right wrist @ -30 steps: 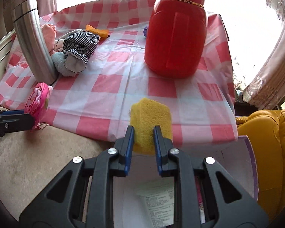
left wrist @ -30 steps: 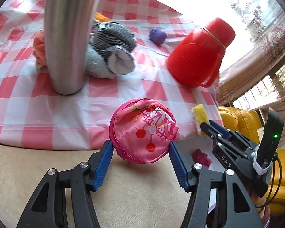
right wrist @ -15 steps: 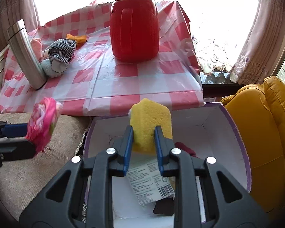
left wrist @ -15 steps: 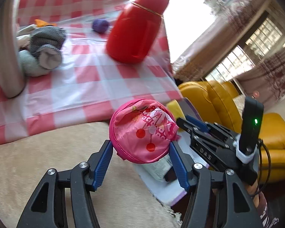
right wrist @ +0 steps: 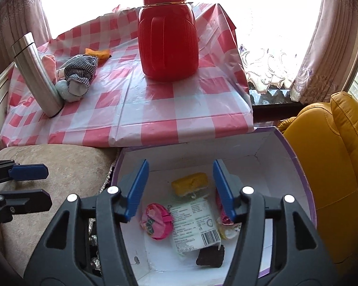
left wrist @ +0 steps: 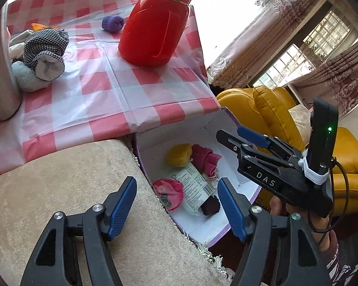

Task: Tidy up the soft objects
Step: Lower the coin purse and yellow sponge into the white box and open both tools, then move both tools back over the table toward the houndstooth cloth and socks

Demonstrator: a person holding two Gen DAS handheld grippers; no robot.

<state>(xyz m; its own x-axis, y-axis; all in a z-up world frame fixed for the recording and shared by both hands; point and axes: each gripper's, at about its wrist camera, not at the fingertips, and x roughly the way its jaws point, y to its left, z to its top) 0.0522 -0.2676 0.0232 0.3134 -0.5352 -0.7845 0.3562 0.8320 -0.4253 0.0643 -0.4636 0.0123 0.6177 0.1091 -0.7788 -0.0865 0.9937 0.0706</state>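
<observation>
The only lettering that reads clearly is "DAS", in white on the black body of the right gripper (left wrist: 229, 134), seen from the left wrist view. A white packet (right wrist: 194, 226) in the box (right wrist: 286, 166) carries a barcode and lines of small print too fine to read.

A second ago the left gripper (left wrist: 176, 207) pinched the pink pouch (left wrist: 168, 194) and the right one clamped the yellow sponge (right wrist: 190, 183) over the checked tablecloth (left wrist: 95, 90). Now both things lie on the white floor of the purple-rimmed box below the table edge: the pouch near the box's left wall, the sponge toward the back, beside a dark pink knit piece (left wrist: 206, 160). A small black block (right wrist: 211, 256) lies at the packet's near end. Both pairs of jaws have just been opening and stand apart with nothing between them, hanging above the box. The red flask (right wrist: 168, 43), steel tumbler (right wrist: 35, 74) and houndstooth sock bundle (left wrist: 45, 50) remain on the cloth.
</observation>
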